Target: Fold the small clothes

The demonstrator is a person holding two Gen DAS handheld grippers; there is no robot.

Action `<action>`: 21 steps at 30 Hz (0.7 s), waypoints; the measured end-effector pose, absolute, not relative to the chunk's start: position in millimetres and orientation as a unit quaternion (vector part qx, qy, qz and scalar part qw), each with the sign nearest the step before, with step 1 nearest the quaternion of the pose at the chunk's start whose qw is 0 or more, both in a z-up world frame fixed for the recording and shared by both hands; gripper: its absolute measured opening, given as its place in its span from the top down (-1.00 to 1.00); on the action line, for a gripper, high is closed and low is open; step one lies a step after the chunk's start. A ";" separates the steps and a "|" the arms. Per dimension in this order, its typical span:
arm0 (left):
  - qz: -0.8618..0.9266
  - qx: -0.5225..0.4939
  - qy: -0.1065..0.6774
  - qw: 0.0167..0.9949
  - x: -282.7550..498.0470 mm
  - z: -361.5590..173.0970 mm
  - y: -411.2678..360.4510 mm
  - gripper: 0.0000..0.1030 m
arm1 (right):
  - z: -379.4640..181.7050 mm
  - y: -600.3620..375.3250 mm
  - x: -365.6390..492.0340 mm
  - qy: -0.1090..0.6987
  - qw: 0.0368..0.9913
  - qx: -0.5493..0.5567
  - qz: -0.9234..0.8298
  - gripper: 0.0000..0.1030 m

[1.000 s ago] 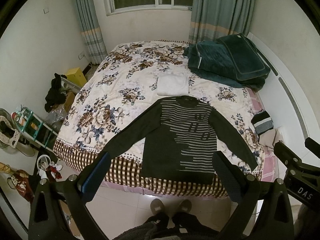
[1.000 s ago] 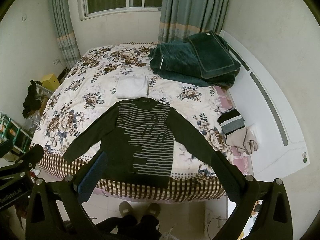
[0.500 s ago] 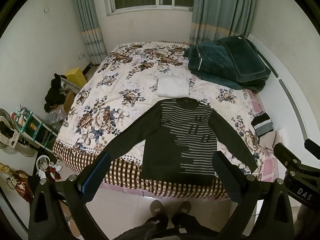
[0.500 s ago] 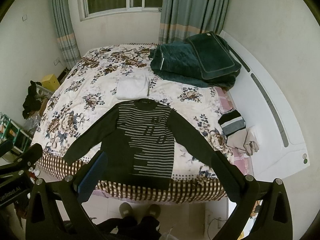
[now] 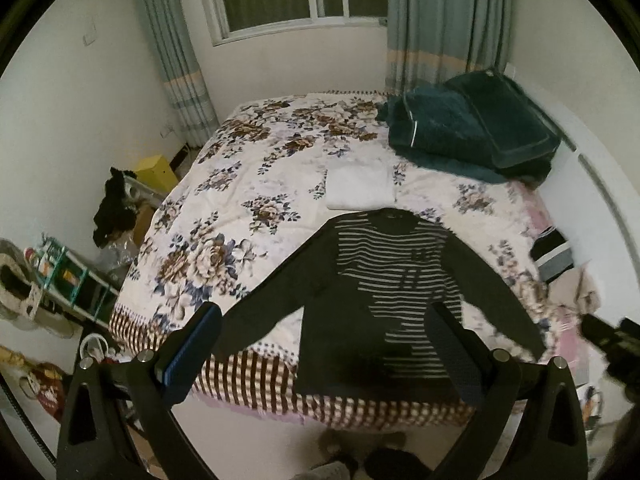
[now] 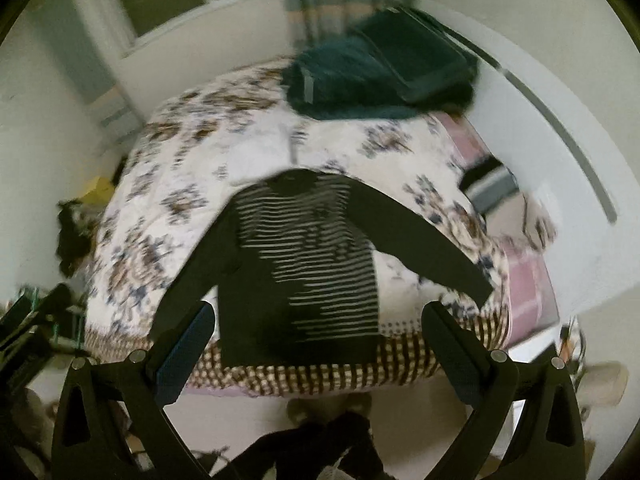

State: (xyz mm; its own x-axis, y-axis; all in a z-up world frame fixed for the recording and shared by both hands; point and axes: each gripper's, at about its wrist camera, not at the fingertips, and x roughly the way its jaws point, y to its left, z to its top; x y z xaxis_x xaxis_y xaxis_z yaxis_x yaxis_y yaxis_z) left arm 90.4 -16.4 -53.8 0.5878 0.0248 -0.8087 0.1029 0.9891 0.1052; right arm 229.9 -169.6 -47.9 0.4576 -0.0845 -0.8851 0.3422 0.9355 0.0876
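Observation:
A dark long-sleeved sweater with grey stripes (image 5: pixel 384 300) lies flat on the floral bedspread (image 5: pixel 248 200), sleeves spread, hem at the near bed edge. It also shows in the right wrist view (image 6: pixel 304 264), blurred. My left gripper (image 5: pixel 320 352) is open and empty, held above the near edge of the bed. My right gripper (image 6: pixel 316 352) is open and empty, also above the near edge. A folded white garment (image 5: pixel 360 188) lies just beyond the sweater's collar.
A dark green folded blanket pile (image 5: pixel 468 136) sits at the far right of the bed. A striped black-and-white garment (image 5: pixel 554 252) and beige cloth lie on the right edge. A cluttered rack (image 5: pixel 68 280) and a yellow box (image 5: pixel 156 168) stand left of the bed.
Both grippers have moved forward and down toward the bed, so the sweater looks larger. The right wrist view has tilted and blurred with fast motion. Both stay open.

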 end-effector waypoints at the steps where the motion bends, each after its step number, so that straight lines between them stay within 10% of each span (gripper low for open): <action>1: -0.020 0.078 0.456 0.886 96.0 -67.7 -19.0 -1.00 | -69.7 -183.5 235.8 0.511 0.837 0.132 -0.147 -1.00; 10: 0.020 0.134 0.503 0.854 177.6 -207.3 -72.7 -1.00 | -274.2 -402.3 235.3 0.556 0.723 0.278 -0.302 -0.98; 14: 0.054 0.155 0.533 0.830 209.8 -271.0 -98.7 -1.00 | -389.0 -516.9 209.5 0.564 0.647 0.380 -0.344 -0.29; 21: 0.070 0.188 0.577 0.792 246.8 -360.1 -135.4 -1.00 | -561.5 -638.6 172.1 0.503 0.549 0.549 -0.379 -0.30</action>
